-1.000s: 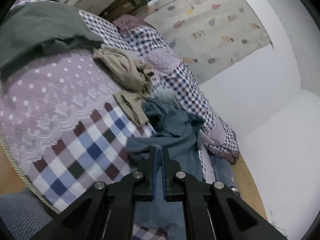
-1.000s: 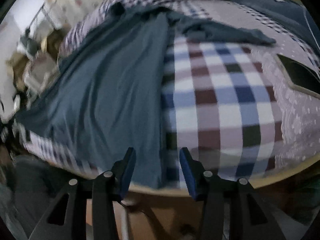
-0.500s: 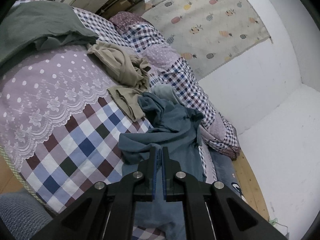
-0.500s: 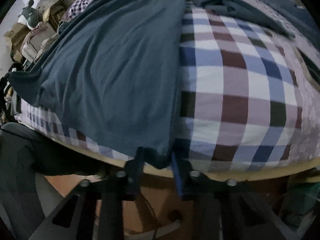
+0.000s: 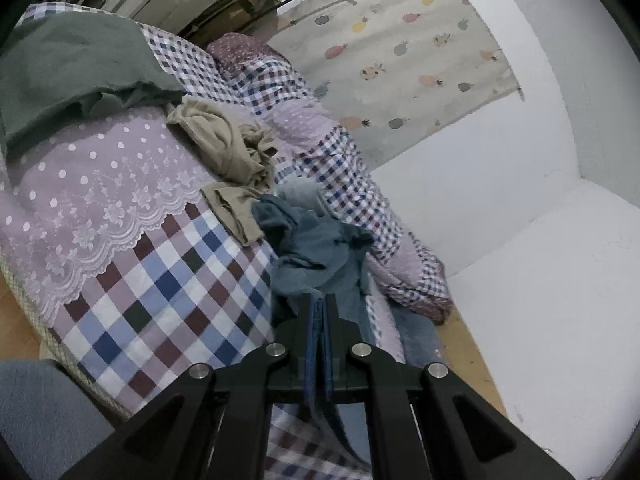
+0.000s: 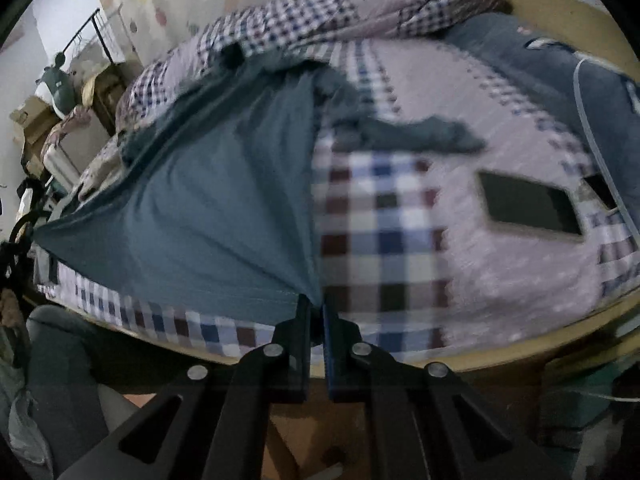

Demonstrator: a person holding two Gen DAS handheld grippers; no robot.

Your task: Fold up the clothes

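Apparently, both tongs [image 5: 319, 300] [image 6: 316, 304] pinching blue garment [image 6: 208, 200]

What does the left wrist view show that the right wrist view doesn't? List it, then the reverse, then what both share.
Only the left wrist view: a crumpled tan garment, a dark green garment and the left tool, shut on blue cloth.

Only the right wrist view: a dark flat phone-like object on the bedding, and the right tool, shut on the garment's corner.

Both: the blue garment on the checked bedspread.
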